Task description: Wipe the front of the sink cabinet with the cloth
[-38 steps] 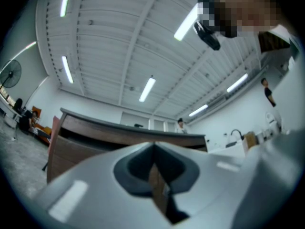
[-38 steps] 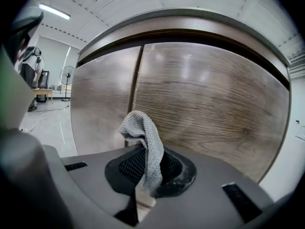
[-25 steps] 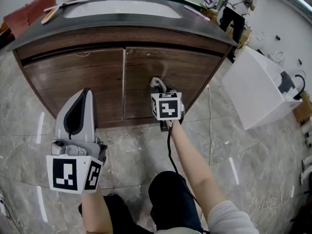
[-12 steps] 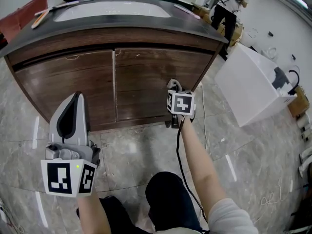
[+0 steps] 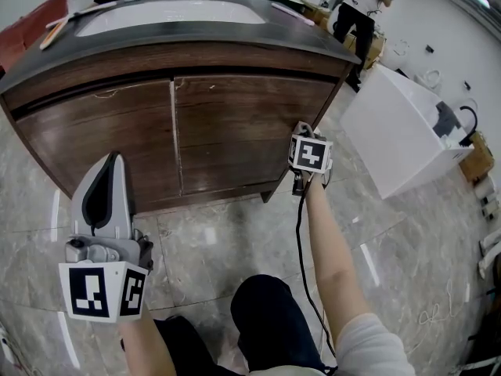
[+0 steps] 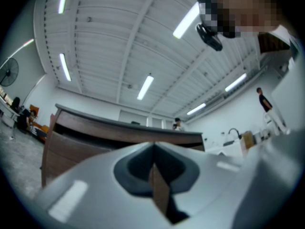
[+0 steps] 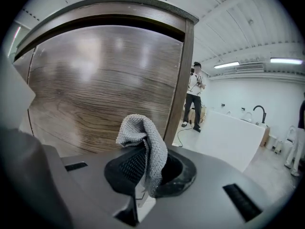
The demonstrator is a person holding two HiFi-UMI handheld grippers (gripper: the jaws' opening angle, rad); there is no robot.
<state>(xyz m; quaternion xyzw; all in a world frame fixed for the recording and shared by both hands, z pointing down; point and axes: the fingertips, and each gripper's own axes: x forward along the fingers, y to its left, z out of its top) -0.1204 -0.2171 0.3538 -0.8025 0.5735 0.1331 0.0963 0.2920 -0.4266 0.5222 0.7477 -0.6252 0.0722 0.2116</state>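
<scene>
Trousers point(image 5: 270, 319) of dark colour are lowest in the head view, over the grey marble floor point(image 5: 211, 233). The left gripper point(image 5: 112, 163) is held well back from the sink cabinet point(image 5: 219, 131), in front of its left door. In the left gripper view its jaws are pressed together with nothing between them point(image 6: 153, 148), and it is tilted upward, so the cabinet front shows low under the ceiling lights.

The right gripper point(image 5: 301, 137) is at the end of a stretched bare arm, close to the lower right corner of the cabinet. It is clenched on the cloth point(image 7: 144, 140), a grey knitted one that stands up from the jaws in a fold point(image 7: 143, 173). The cloth is just before the right door, near the right edge post of the cabinet point(image 7: 95, 89). Whether it touches the wood I cannot tell for sure.

Above the doors lies the dark countertop point(image 5: 196, 36) with a white basin point(image 5: 180, 10). To the right of the cabinet stands a white box point(image 5: 399, 131), and behind it a person point(image 5: 356, 6).
</scene>
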